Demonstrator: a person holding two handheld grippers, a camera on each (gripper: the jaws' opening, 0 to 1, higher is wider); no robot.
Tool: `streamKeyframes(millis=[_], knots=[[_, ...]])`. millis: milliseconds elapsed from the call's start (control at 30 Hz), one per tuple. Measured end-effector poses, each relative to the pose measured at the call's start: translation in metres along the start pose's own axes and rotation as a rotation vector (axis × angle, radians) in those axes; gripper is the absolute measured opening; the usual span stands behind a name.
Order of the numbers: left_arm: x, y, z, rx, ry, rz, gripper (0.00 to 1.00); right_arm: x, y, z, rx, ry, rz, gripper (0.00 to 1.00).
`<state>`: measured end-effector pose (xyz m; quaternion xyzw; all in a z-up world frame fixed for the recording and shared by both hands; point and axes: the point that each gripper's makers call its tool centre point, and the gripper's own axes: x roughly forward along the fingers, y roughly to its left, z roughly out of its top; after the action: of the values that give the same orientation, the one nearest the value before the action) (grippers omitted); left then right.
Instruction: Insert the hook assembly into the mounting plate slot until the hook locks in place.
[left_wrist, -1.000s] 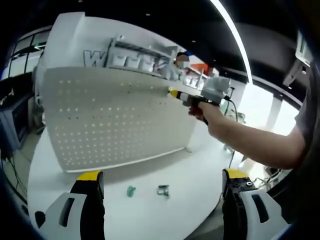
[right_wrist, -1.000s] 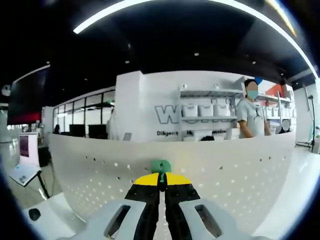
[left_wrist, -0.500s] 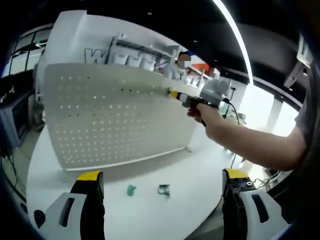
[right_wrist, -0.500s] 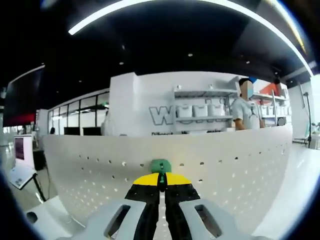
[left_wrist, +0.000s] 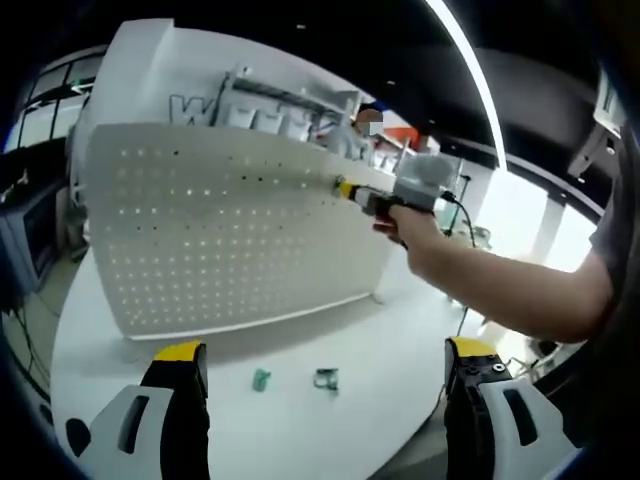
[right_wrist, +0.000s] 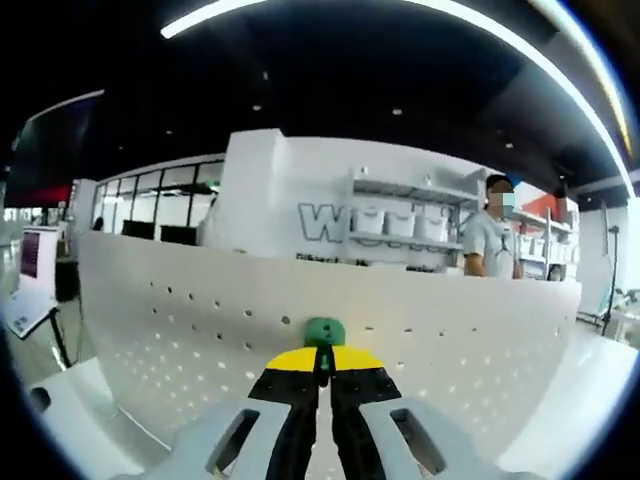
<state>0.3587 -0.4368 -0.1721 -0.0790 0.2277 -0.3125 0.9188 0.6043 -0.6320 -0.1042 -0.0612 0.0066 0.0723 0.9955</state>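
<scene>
The right gripper (right_wrist: 322, 362) is pinching the small, light, stiff green plastic hook (right_wrist: 323, 331) against the white perforated mounting plate (left_wrist: 230, 230); the left gripper (left_wrist: 325, 375) is gaping, holding nothing.

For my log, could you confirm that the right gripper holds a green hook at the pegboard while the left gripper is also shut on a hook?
Not quite: the left gripper is open and holds nothing, as the left gripper view shows; two hooks lie on the table. The right gripper does hold a green hook at the pegboard.

One white pegboard (left_wrist: 230, 230), three green hooks (left_wrist: 262, 380) (left_wrist: 326, 379) (right_wrist: 323, 331).
</scene>
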Motion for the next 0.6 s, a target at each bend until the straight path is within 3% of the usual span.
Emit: streamKeyframes(millis=[333, 500, 600], knots=[[-0.004, -0.001, 0.000, 0.000, -0.006, 0.006, 1.00, -0.003, 0.002, 0.007, 0.027, -0.016, 0.012, 0.07], [-0.006, -0.003, 0.000, 0.002, -0.008, 0.005, 1.00, -0.010, -0.006, 0.028, 0.020, -0.087, -0.021, 0.10], [-0.007, -0.004, 0.001, 0.008, -0.010, 0.006, 1.00, -0.009, -0.004, 0.036, 0.058, -0.091, 0.004, 0.13]])
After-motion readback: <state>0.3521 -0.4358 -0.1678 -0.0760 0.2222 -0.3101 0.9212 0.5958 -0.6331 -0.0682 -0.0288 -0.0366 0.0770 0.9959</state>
